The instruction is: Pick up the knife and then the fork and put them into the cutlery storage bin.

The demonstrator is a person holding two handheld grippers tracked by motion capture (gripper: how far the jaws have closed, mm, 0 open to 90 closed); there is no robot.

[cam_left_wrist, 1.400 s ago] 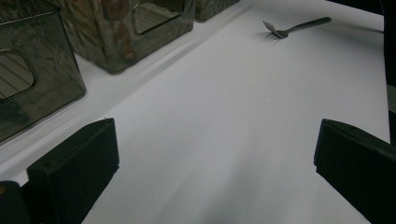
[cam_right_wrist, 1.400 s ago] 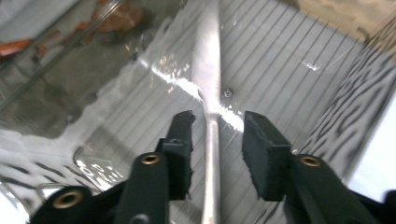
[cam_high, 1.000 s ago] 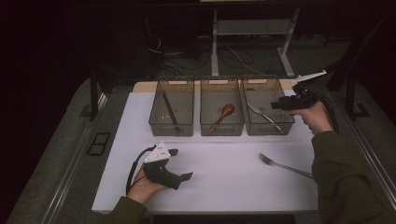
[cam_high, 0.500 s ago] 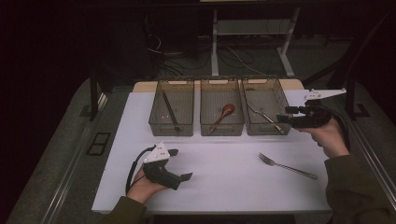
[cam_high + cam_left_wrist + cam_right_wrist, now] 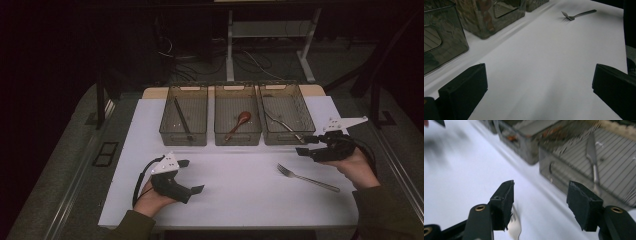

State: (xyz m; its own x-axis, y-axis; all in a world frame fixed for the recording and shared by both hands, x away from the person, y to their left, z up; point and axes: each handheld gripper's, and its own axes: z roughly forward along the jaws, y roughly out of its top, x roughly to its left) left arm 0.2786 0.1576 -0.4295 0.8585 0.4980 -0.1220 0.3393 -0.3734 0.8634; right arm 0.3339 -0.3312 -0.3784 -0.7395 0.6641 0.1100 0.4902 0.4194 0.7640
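Note:
A metal fork [image 5: 307,177] lies on the white table top at the right, tines toward the bins. My right gripper [image 5: 301,145] hovers just behind it, pointing left, open with nothing between its pads; the jaws have just been opening. In the right gripper view the fork's tines [image 5: 515,228] show below the left pad, and my right gripper [image 5: 540,192] stands open. My left gripper [image 5: 191,176] rests open near the front left. In the left gripper view my left gripper [image 5: 540,75] has bare table between its jaws, with the fork [image 5: 577,15] far off.
Three clear bins stand in a row at the back. The left bin [image 5: 172,135] holds a dark stick [image 5: 182,119], the middle bin [image 5: 238,139] a brown spoon [image 5: 239,124], the right bin [image 5: 285,139] a metal utensil [image 5: 280,122]. The white table top [image 5: 240,200] spreads between the two hands.
My right hand has come away from the right bin, toward the near right and slightly down, to just behind the fork. The left hand has kept still.

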